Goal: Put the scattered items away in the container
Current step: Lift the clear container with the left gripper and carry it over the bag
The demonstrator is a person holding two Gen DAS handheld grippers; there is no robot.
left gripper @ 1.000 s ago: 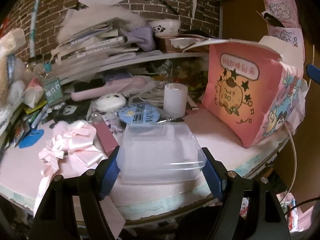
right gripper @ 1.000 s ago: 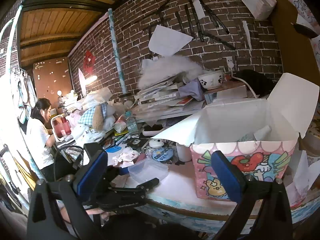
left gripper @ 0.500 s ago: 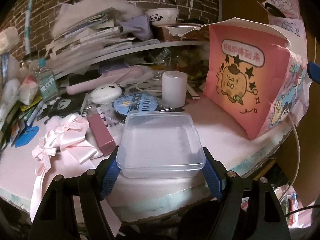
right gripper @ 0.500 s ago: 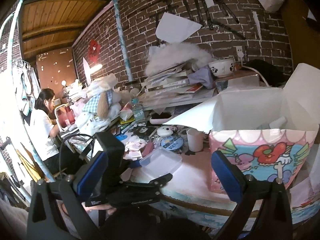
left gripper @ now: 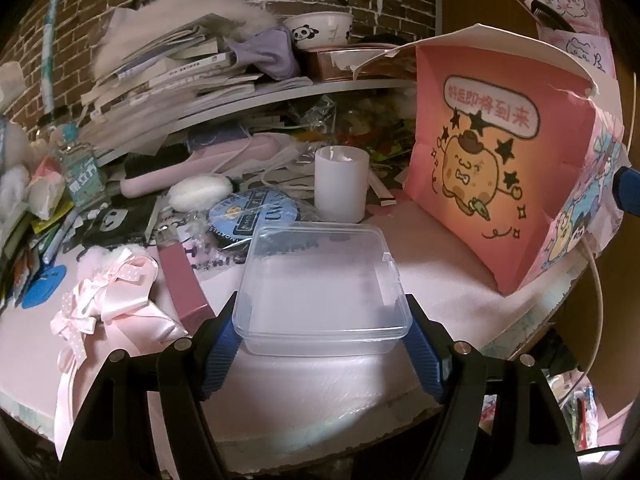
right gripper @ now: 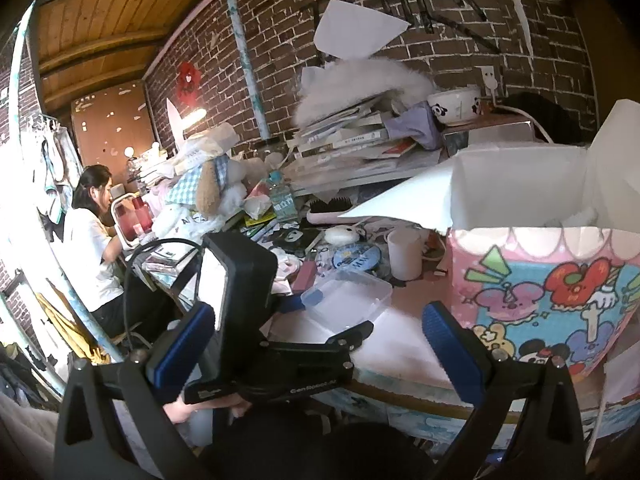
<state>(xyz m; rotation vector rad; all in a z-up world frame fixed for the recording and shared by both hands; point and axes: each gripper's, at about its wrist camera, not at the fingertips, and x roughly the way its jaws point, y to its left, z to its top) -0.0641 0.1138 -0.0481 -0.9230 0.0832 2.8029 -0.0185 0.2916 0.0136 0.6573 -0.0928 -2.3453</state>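
Observation:
A clear plastic lidded box [left gripper: 320, 288] sits between the blue pads of my left gripper [left gripper: 322, 322], which is shut on its two sides just over the pink table top. The right wrist view shows the same box [right gripper: 352, 296] held by the left gripper [right gripper: 332, 316] near the table's front edge. The container is a pink cartoon-printed paper box [left gripper: 480, 168] standing to the right, its white flaps open at the top [right gripper: 520, 184]. My right gripper [right gripper: 316, 312] hangs open off the table's front edge with nothing between its fingers.
Behind the clear box lie a white cup [left gripper: 340, 184], a blue round badge [left gripper: 256, 212], a dark pink case [left gripper: 182, 284], a pink ribbon bow [left gripper: 116, 300] and a white puff [left gripper: 200, 192]. Books and a panda bowl [left gripper: 320, 32] fill the shelf. A person [right gripper: 92, 236] sits far left.
My left gripper has risen and tipped downward with the clear box, so its lid now shows more from above. My right gripper has drifted nearer the table.

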